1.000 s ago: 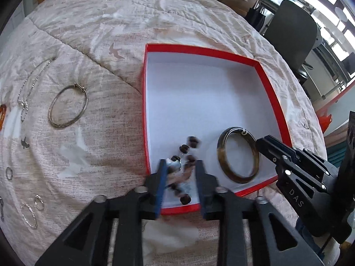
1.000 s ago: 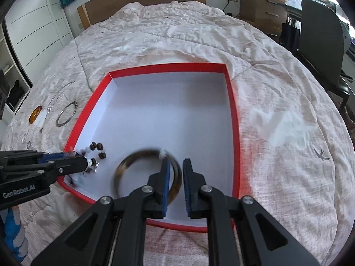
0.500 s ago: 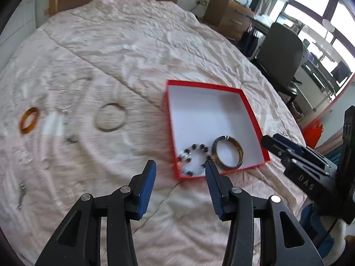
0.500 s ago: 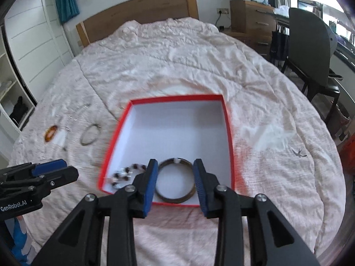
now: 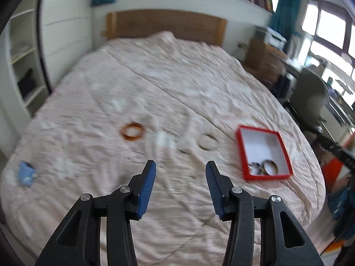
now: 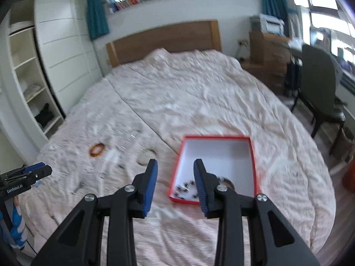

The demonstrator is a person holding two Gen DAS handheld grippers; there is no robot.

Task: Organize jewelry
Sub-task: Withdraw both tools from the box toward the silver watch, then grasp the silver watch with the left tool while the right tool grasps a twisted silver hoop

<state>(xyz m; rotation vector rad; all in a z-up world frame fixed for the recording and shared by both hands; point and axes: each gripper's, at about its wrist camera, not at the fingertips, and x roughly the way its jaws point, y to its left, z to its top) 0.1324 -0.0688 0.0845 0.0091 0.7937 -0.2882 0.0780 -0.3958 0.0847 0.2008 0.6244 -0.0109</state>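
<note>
A red box [image 5: 241, 153] with a white inside lies on the bed. It holds a dark bangle [image 5: 270, 167] and a bead bracelet [image 5: 255, 167]. It also shows in the right wrist view [image 6: 253, 155], with the beads [image 6: 185, 188] near its front edge. An amber bangle [image 5: 132, 131] and a thin metal bangle [image 5: 207, 143] lie on the quilt to its left, with a clear ring [image 5: 178, 186] nearer. My left gripper [image 5: 180, 177] is open and empty, high above the quilt. My right gripper [image 6: 175, 177] is open and empty, above the box's left edge.
A chain [image 5: 175, 119] and small pieces lie scattered on the quilt [image 5: 155, 84]. A blue object [image 5: 26, 174] sits at the bed's left edge. An office chair [image 6: 319, 88] and a wooden dresser [image 6: 266, 46] stand right of the bed; white shelves [image 6: 26, 84] stand at the left.
Both grippers released the bracelet and bangle into the box, opened wider, and pulled back and up. The left view has swung left over the loose jewelry.
</note>
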